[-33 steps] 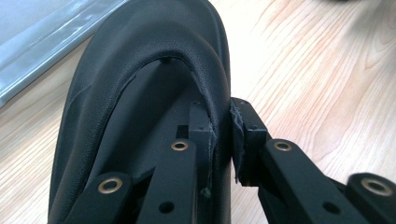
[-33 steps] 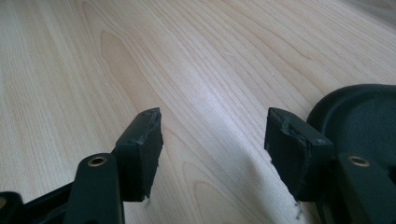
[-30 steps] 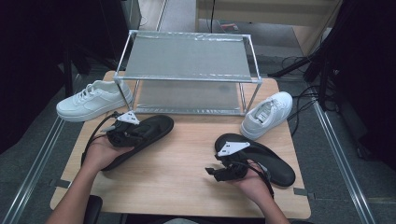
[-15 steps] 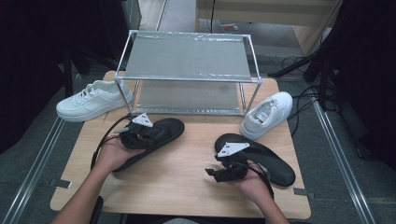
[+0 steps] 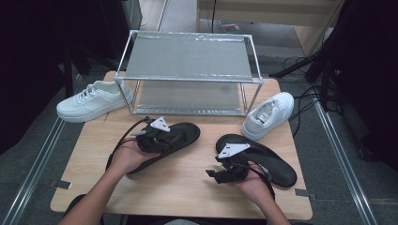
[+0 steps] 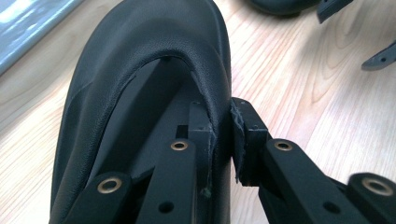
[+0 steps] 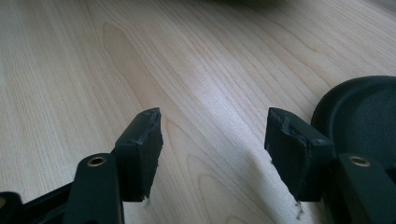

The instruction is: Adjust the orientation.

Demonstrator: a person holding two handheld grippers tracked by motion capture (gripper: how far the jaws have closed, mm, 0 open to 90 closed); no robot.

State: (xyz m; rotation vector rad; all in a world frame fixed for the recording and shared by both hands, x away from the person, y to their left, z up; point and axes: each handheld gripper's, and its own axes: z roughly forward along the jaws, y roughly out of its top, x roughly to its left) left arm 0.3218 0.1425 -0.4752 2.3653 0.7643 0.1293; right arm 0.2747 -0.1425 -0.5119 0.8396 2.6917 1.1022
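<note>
1. The left tool (image 5: 162, 136) is pinching the side wall of a black shoe (image 5: 180, 136). One jaw is inside the shoe and the other is outside.
2. In the left gripper view, the black shoe (image 6: 154, 56) wall sits tight between the two pads.
3. This black shoe lies on the wooden bench (image 5: 187, 187), just in front of the metal rack (image 5: 187, 61), a bit left of the middle.
4. The right tool (image 5: 220, 171) is spread wide with nothing in it. In the right gripper view, bare wood shows between the jaws of the right tool (image 7: 214, 135).
5. A second black shoe (image 5: 267, 159) lies on the bench beside the right tool.
6. One white sneaker (image 5: 91, 99) sits at the left edge of the bench. Another white sneaker (image 5: 270, 114) sits at the right, near the rack's leg.
</note>
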